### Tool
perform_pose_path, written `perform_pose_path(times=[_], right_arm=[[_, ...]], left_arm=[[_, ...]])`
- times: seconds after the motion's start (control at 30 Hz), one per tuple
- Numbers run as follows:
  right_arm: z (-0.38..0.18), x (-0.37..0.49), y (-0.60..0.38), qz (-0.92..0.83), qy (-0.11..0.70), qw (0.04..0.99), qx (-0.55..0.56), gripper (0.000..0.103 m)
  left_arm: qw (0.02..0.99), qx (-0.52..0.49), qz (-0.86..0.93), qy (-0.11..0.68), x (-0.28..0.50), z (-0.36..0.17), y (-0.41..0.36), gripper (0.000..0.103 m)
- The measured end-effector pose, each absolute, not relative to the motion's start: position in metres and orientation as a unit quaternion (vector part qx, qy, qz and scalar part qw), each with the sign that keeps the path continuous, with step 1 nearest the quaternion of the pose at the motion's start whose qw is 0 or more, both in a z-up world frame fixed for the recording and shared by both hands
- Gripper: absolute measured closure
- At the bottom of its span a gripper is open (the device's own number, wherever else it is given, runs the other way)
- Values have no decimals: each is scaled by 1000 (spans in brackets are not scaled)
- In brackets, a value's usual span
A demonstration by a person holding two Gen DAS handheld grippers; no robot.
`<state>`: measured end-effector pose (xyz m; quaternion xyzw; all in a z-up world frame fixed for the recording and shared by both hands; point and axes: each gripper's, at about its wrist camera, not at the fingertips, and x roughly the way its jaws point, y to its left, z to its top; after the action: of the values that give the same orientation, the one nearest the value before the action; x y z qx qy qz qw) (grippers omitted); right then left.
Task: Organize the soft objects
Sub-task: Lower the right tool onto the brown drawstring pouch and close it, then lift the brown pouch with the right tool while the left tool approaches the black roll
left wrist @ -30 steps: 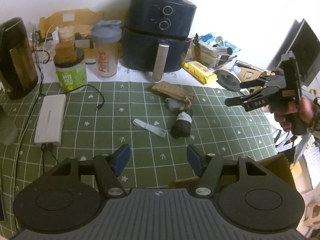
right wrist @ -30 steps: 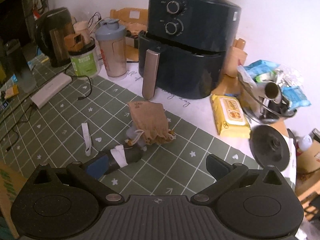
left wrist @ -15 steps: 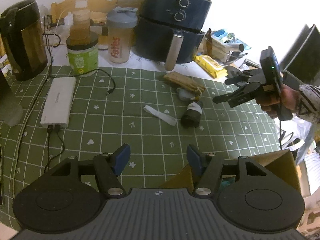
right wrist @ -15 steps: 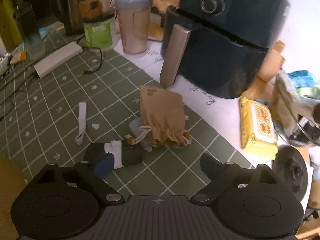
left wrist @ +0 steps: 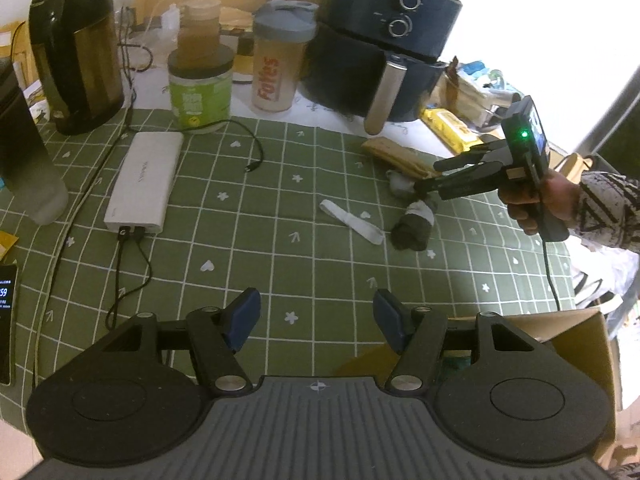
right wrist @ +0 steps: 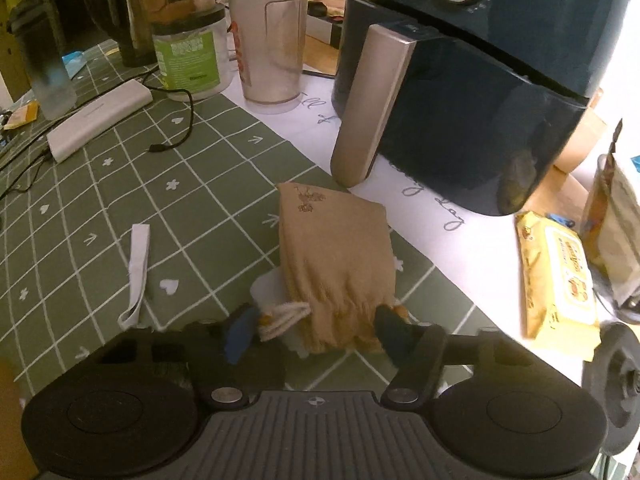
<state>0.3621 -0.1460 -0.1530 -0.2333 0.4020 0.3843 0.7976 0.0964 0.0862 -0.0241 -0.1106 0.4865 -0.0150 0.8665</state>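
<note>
Right wrist view: a dark air fryer point(right wrist: 492, 92) looms at one o'clock over a green grid mat point(right wrist: 120, 200), a shaker bottle point(right wrist: 268, 36) and green-labelled jar point(right wrist: 190, 60) at eleven o'clock, a yellow wipes pack point(right wrist: 560, 276) at three. The right gripper point(right wrist: 314, 326), angled steeply down, is closing around the gathered mouth of a tan drawstring pouch point(right wrist: 334, 256); the pads do not yet pinch it. A white strap point(right wrist: 138, 268) lies at nine o'clock. From the left wrist, the left gripper point(left wrist: 316, 316) hovers with jaws apart and empty, a rolled dark sock point(left wrist: 414, 224) at two o'clock, a cardboard box point(left wrist: 576, 340) at four, contents unclear.
</note>
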Motion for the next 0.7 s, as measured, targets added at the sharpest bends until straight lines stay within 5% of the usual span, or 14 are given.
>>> perform_pose_path(times=[0.2, 0.3, 0.7], right_arm=[[-162, 363, -133, 385, 400, 792, -253, 58], [-160, 361, -132, 385, 399, 792, -257, 78], [-130, 366, -165, 357, 396, 820, -207, 83]], left_arm=[[865, -112, -9, 489, 99, -25, 87, 42], [865, -111, -11, 489, 101, -25, 86, 42], [874, -94, -32, 475, 112, -20, 79, 42]])
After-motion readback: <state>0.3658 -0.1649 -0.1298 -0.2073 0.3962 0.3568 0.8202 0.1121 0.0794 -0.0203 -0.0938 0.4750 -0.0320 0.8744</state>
